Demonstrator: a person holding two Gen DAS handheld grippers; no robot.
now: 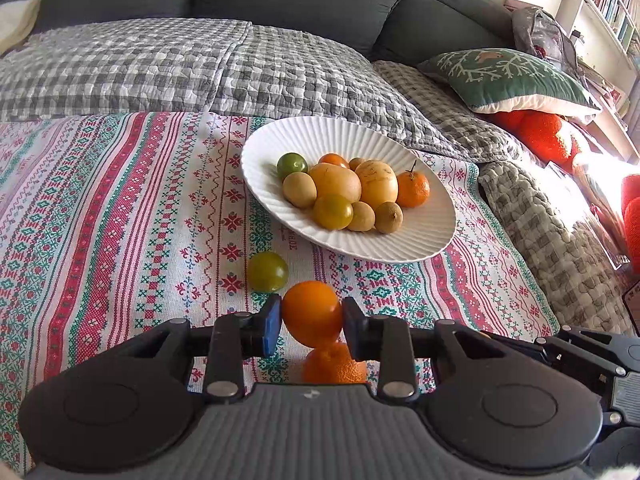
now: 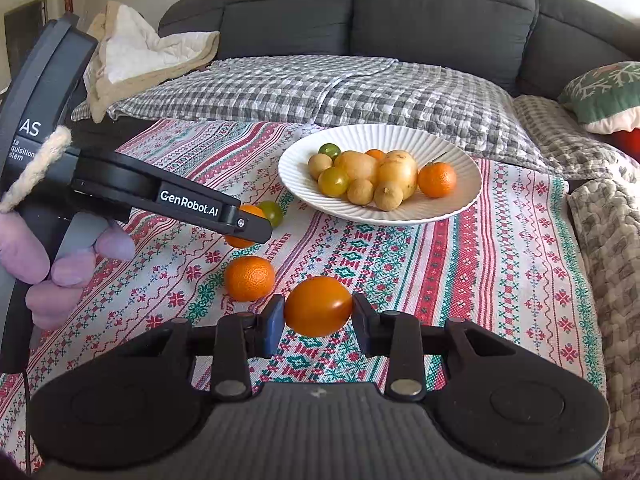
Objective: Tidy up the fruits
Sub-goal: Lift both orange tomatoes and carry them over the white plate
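Between your left gripper's (image 1: 310, 322) blue pads sits a smooth orange fruit (image 1: 312, 312), clamped on both sides and lifted off the patterned cloth (image 1: 120, 220). Directly beneath it lies a dimpled mandarin (image 1: 335, 364), and a green-yellow tomato (image 1: 267, 271) rests just beyond the left pad. Farther ahead and a little right, the white ribbed plate (image 1: 432, 232) already carries a heap of fruit; bare cloth separates it from your fingertips. To the right, the cloth ends at a quilted blanket (image 1: 560, 240).

From the right wrist, your right gripper (image 2: 318, 316) grips a second smooth orange fruit (image 2: 318, 306), pads pressed on either side. The mandarin (image 2: 249, 278) lies on the cloth just left of it. Beyond that, the left gripper (image 2: 250, 228) reaches in from the left with its fruit partly hidden behind its finger, the tomato (image 2: 273, 212) just past it. The plate (image 2: 460, 200) stands ahead, slightly right, with open cloth between it and you.
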